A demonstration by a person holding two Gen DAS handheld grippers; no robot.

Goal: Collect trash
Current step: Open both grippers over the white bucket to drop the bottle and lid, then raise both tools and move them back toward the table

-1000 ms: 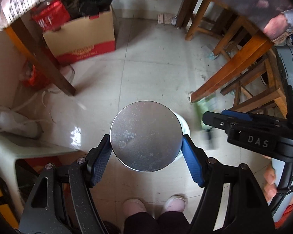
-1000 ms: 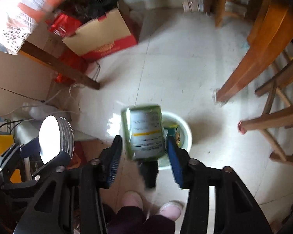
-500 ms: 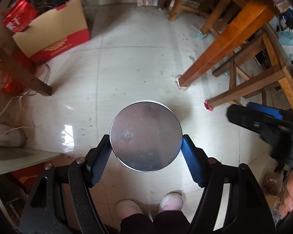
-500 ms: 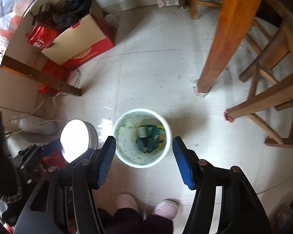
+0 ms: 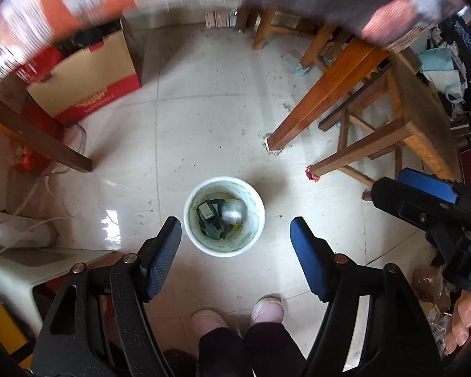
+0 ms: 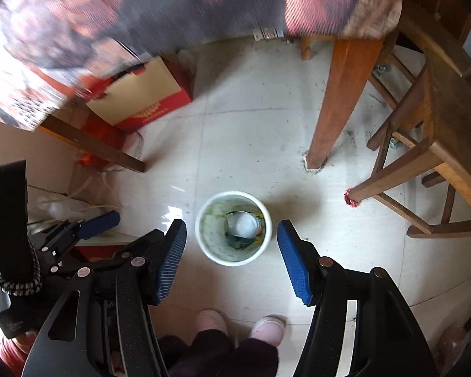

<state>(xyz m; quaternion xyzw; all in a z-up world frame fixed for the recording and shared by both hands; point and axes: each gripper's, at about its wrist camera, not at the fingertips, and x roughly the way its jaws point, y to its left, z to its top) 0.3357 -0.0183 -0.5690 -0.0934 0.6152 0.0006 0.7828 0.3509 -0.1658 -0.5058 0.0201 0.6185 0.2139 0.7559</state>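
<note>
Below, on the pale tiled floor (image 5: 210,119), things ran left to right like this: a tan and red cardboard box (image 5: 88,84) sat at the far left under a dark wooden leg, then the white trash bin (image 5: 224,216) stood upright near the middle, and the wooden stool legs (image 5: 361,154) spread out to the right. The left claw (image 5: 235,238) was spread wide with nothing between its blue pads, the bin seen in the gap between them. Inside the bin lay a dark green packet (image 5: 208,212) and, just beside it to the right, a round silver metal can (image 5: 234,210), both resting on the bottom. At the right edge of that view the right claw's blue-tipped finger showed side on

From the right wrist camera the left claw (image 6: 88,224) appeared at the left edge, its pads apart and empty. The same bin (image 6: 234,227) stood between the pads of the right claw (image 6: 232,251), which was also wide open and held nothing. The can (image 6: 243,223) showed its pale end upward inside, with green wrapper around it. A thick wooden desk leg (image 6: 336,103) stood on the floor to the right of the bin, well apart from it. The person's pink shoes (image 6: 238,325) pointed at the bin from the lower edge
</note>
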